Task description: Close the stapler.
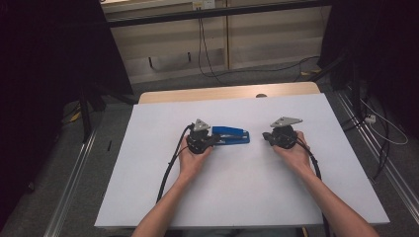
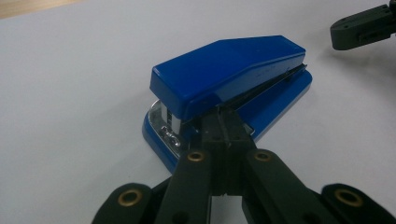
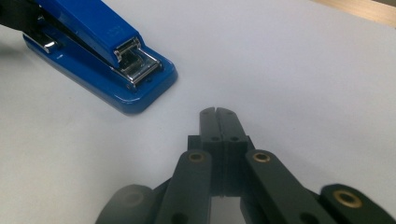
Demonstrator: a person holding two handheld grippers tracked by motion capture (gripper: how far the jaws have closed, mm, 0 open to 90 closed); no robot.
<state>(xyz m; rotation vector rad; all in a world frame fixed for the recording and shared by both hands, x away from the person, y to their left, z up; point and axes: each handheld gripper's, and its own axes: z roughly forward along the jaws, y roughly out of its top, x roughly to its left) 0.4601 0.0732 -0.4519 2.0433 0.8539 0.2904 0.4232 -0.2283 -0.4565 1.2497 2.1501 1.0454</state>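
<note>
High view, reading from the left: the left hand-held gripper (image 1: pixel 213 139) lies low on the white bench (image 1: pixel 148 187), its jaws clenched together with nothing between them, the tips pushed up against the hinge end of the blue stapler (image 1: pixel 232 135). In the left gripper view the closed tips (image 2: pixel 226 122) sit right at the gap between the stapler's top arm and its base (image 2: pixel 280 100), touching or all but touching; which of the two cannot be told. The stapler lies flat near the middle of the bench, long axis running across it, its stapling end pointing toward the right hand-held gripper (image 1: pixel 265 138). That one rests a short way off to the right, also clenched and empty, tips aimed at the stapler's front, where the metal staple plate (image 3: pixel 137 63) shows in the right gripper view.

By my reading, this is an approach or bracing step: the stapler is not gripped by either side. A next move would call for one pair of jaws to release and open wide enough to straddle the body, while the other steadies it against sliding on the smooth sheet.
</note>
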